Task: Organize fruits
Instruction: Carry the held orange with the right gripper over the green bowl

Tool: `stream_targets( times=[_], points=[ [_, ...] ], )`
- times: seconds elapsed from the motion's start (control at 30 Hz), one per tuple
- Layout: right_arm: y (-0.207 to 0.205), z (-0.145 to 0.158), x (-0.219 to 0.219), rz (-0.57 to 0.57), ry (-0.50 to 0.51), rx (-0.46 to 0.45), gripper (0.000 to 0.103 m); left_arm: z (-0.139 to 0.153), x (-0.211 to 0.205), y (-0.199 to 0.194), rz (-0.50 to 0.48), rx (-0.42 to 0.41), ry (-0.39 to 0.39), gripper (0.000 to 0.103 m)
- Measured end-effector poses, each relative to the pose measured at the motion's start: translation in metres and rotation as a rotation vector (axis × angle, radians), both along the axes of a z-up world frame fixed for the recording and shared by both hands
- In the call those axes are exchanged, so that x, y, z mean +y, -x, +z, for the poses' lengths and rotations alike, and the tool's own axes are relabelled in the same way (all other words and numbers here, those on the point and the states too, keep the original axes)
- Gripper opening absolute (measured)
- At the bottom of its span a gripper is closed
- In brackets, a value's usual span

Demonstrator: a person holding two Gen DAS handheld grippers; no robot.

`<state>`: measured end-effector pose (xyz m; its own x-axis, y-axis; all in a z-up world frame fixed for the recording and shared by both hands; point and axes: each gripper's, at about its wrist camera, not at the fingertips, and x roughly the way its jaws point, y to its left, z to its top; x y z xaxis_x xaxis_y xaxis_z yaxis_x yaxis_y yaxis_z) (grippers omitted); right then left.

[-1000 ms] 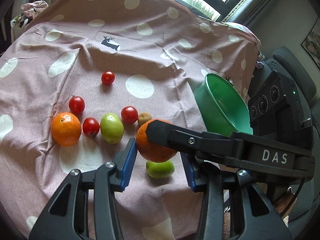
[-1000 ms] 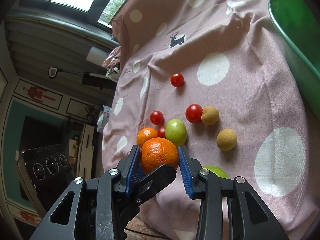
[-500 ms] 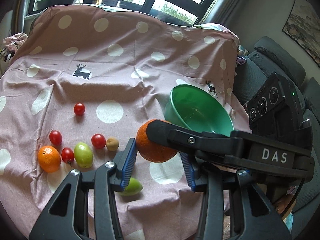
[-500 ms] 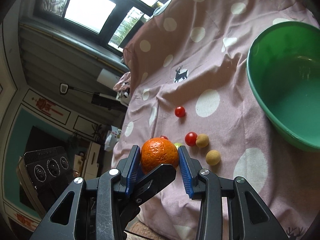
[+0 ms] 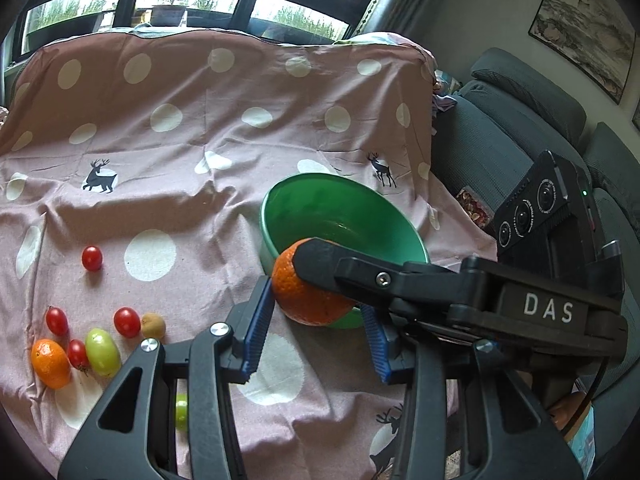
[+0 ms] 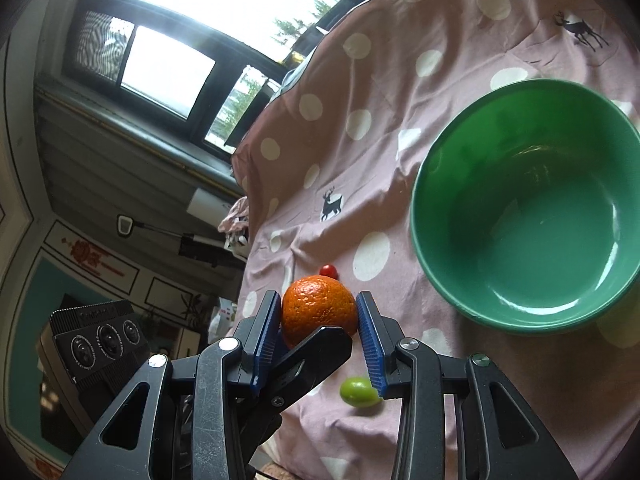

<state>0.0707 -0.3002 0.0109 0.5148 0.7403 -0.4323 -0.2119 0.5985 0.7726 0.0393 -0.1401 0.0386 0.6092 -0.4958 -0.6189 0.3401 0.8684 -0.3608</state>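
Observation:
My right gripper (image 6: 319, 334) is shut on a large orange (image 6: 319, 310) and holds it in the air, left of an empty green bowl (image 6: 524, 204). In the left wrist view the same orange (image 5: 308, 292) hangs in front of the bowl's near rim (image 5: 340, 178), with the right gripper's finger across it. My left gripper (image 5: 316, 334) is open, its blue pads on either side of the orange. On the pink dotted cloth lie a smaller orange (image 5: 50, 362), a green fruit (image 5: 103, 351), several cherry tomatoes (image 5: 127, 321) and a small brown fruit (image 5: 153, 324).
Another green fruit (image 6: 359, 391) lies on the cloth below my right gripper. A lone tomato (image 5: 92, 258) sits farther back. A grey sofa (image 5: 520, 128) stands right of the covered table. Windows run along the back.
Both grippers have risen and moved right with the orange; the bowl now lies close ahead and the fruit row has dropped to the lower left.

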Motion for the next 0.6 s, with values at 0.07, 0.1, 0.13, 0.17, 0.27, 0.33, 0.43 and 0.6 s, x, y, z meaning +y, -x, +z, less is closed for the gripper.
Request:
stream_targets(
  times=[0.07, 0.1, 0.13, 0.17, 0.27, 0.33, 0.43, 0.6],
  points=[
    [0.0, 0.0, -0.008, -0.019, -0.003, -0.002, 0.041, 0.0, -0.007, -0.003, -0.019, -0.002, 0.001, 0.042],
    [0.0, 0.0, -0.011, -0.029, -0.002, -0.003, 0.041, 0.0, -0.011, -0.004, -0.029, -0.002, 0.002, 0.042],
    [0.0, -0.001, -0.014, -0.038, -0.003, -0.004, 0.041, 0.0, -0.015, -0.005, -0.038, -0.004, 0.003, 0.042],
    [0.0, -0.001, -0.017, -0.048, -0.004, -0.005, 0.041, -0.001, -0.018, -0.006, -0.047, -0.006, 0.006, 0.042],
    [0.001, -0.002, -0.029, -0.075, -0.007, -0.005, 0.041, -0.002, -0.029, -0.011, -0.073, -0.003, 0.014, 0.042],
    [0.0, -0.004, -0.036, -0.09, -0.012, -0.001, 0.041, -0.003, -0.036, -0.013, -0.088, 0.003, 0.019, 0.043],
    [-0.001, -0.006, -0.046, -0.115, -0.015, 0.008, 0.041, -0.006, -0.046, -0.018, -0.111, 0.01, 0.021, 0.043],
    [-0.002, -0.009, -0.059, -0.154, -0.012, 0.016, 0.041, -0.01, -0.06, -0.024, -0.146, 0.018, 0.032, 0.043]
  ],
)
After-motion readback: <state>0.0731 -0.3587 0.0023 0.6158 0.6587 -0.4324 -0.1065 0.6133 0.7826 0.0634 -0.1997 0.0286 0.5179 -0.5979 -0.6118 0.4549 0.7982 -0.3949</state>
